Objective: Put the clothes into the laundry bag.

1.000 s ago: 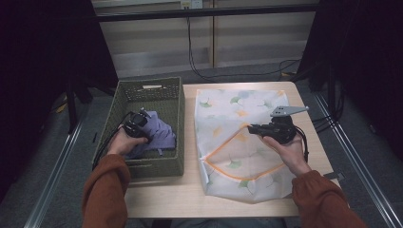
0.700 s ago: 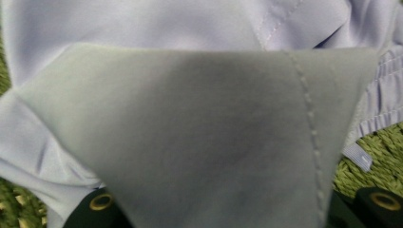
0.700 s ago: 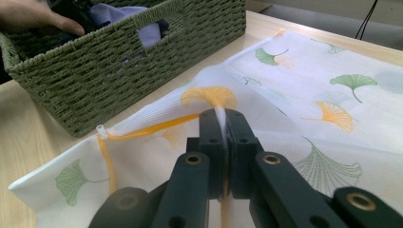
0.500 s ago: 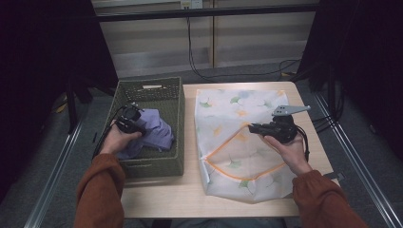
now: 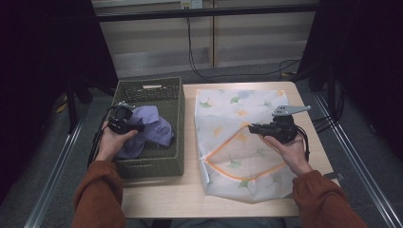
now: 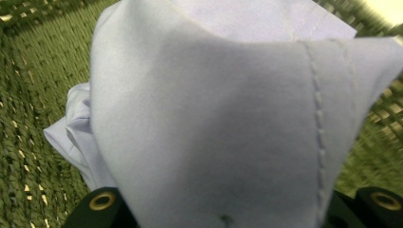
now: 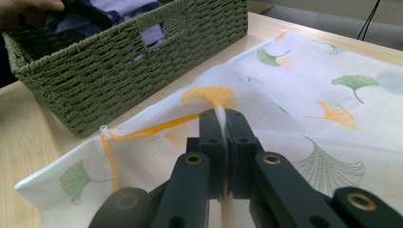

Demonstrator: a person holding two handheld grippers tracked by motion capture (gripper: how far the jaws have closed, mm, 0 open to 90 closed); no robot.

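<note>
High view: left gripper (image 5: 135,127) has clamped its jaws on the crumpled lavender cloth (image 5: 153,129), lifted over the green woven basket (image 5: 173,102). Right gripper (image 5: 255,128) pinches the raised top layer of the white ginkgo-print mesh bag (image 5: 237,109) on the table, palm up.

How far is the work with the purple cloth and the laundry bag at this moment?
Done: the right gripper is shut on the top layer of the laundry bag, lifting its orange-edged opening. In hand: the left gripper is shut on the purple cloth, holding it above the green basket. Left, probably: carrying the cloth across and pushing it inside the bag.
</note>
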